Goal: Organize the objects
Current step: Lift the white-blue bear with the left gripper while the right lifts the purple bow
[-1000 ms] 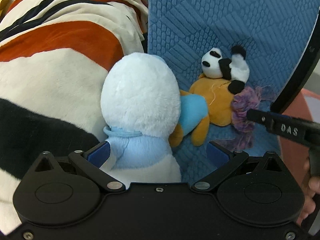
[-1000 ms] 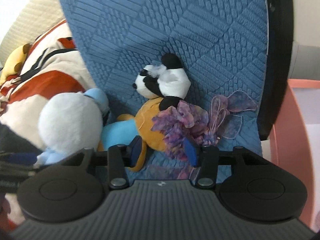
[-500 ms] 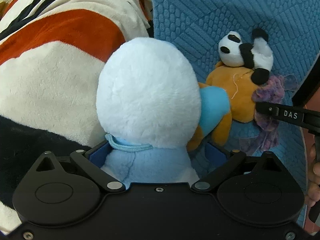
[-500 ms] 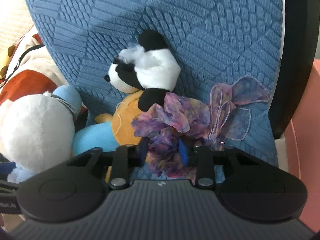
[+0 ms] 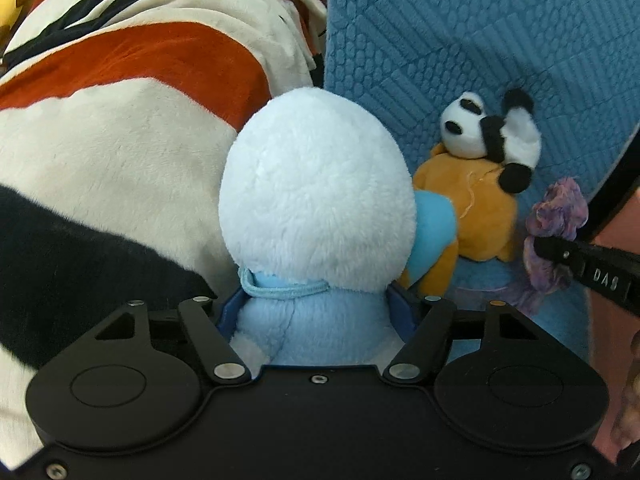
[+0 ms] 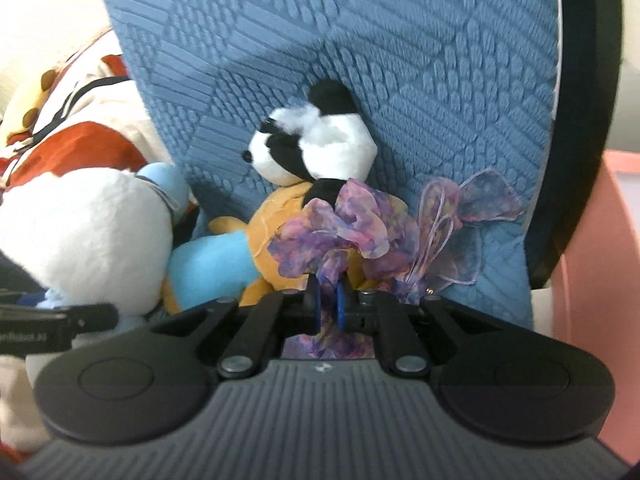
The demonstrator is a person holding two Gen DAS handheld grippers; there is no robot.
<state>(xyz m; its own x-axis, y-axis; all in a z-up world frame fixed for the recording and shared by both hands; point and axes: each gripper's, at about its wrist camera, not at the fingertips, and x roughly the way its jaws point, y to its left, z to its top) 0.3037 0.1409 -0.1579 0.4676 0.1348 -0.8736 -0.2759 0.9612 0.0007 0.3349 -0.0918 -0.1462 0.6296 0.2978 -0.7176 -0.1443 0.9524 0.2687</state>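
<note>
A white-headed plush in a light blue body (image 5: 316, 200) sits upright against a blue quilted cushion (image 5: 460, 40). My left gripper (image 5: 314, 308) is closing, its blue pads against both sides of the plush's body. To the right lies a panda-headed toy with an orange body (image 5: 480, 184). In the right wrist view that panda toy (image 6: 316, 152) leans on the cushion (image 6: 360, 60). My right gripper (image 6: 326, 304) is shut on a ruffled purple fabric piece (image 6: 344, 220) lying against the panda's side. The plush (image 6: 88, 232) shows at the left there.
A striped white, orange and black blanket (image 5: 120, 100) is heaped at the left. A sheer purple bow (image 6: 472, 216) trails right of the ruffle. The cushion's black rim (image 6: 580, 120) and a pink box (image 6: 600, 240) stand at the right. A yellow spotted toy (image 6: 28, 108) lies far left.
Both grippers closed in: the left jaws narrowed around the plush's body, and the right jaws came together on the purple fabric. Both views shifted closer to the toys.
</note>
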